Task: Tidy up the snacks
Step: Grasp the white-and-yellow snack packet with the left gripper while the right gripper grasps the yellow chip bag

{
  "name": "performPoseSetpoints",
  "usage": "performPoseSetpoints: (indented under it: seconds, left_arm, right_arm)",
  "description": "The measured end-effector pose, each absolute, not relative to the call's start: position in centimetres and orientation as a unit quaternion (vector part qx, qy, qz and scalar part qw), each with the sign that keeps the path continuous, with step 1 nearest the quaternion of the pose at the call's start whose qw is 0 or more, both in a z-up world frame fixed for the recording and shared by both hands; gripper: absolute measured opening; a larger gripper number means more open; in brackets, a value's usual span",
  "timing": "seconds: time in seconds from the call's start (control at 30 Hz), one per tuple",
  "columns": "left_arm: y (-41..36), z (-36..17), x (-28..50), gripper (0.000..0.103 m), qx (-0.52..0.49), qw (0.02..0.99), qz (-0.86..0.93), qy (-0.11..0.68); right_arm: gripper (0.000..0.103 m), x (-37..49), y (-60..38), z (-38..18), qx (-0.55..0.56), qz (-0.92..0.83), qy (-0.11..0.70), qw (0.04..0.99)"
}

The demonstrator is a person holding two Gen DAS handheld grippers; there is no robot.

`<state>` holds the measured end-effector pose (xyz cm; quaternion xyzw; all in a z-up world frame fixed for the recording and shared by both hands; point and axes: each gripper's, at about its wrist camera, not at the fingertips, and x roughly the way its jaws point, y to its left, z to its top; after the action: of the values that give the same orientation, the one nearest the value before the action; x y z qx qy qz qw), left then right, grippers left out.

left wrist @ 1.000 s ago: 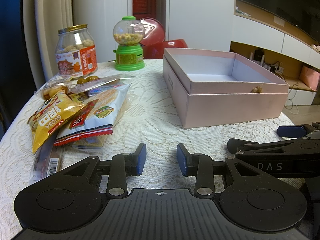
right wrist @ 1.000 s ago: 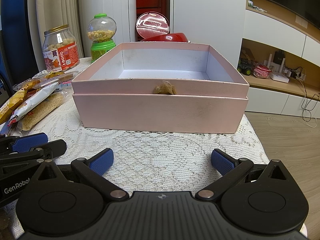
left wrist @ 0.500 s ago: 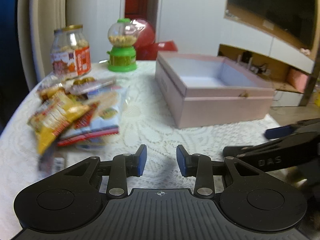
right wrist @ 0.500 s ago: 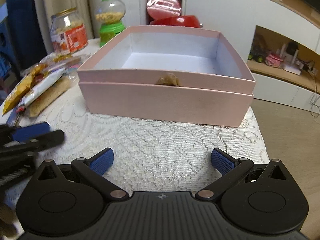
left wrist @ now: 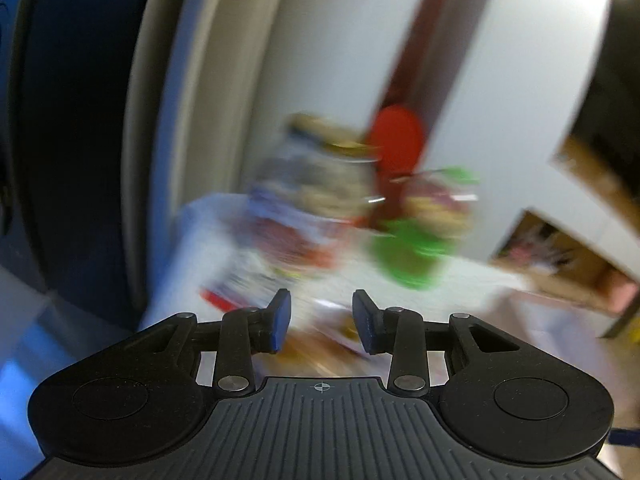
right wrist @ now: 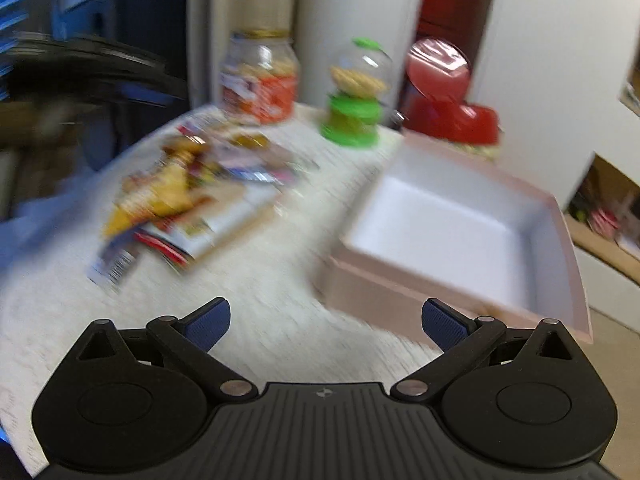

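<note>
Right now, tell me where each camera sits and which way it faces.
Left wrist: behind the left gripper, aimed at the blurred jar and green candy dispenser; only its own fingers show, nothing between them.
Right wrist: behind the right gripper, jaws wide, looking down across the table at the snack packets and pink box.
Shared: jar and dispenser.

1 jar (right wrist: pixel 259 76), 1 dispenser (right wrist: pixel 356 96), 1 box (right wrist: pixel 460 220), several pkts (right wrist: pixel 188 204).
</note>
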<state>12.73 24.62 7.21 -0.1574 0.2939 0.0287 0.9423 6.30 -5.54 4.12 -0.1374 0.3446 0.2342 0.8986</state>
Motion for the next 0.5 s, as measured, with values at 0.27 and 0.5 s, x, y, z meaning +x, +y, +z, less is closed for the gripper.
performPoseSetpoints:
  seconds: [0.27, 0.5]
  left_arm:
    - [23.1, 2.5, 18.6, 0.043, 0.092, 0.926, 0.047, 0.364]
    - [25.9, 1.9, 19.1, 0.073, 0.039, 0.931, 0.009, 0.364]
  right_arm:
    - [0.102, 10.8, -3.9, 5.6, -0.142, 0.235, 0.349, 0.896]
    - [0.102, 12.3, -2.5, 5.6, -0.144, 0.252, 0.346, 0.892]
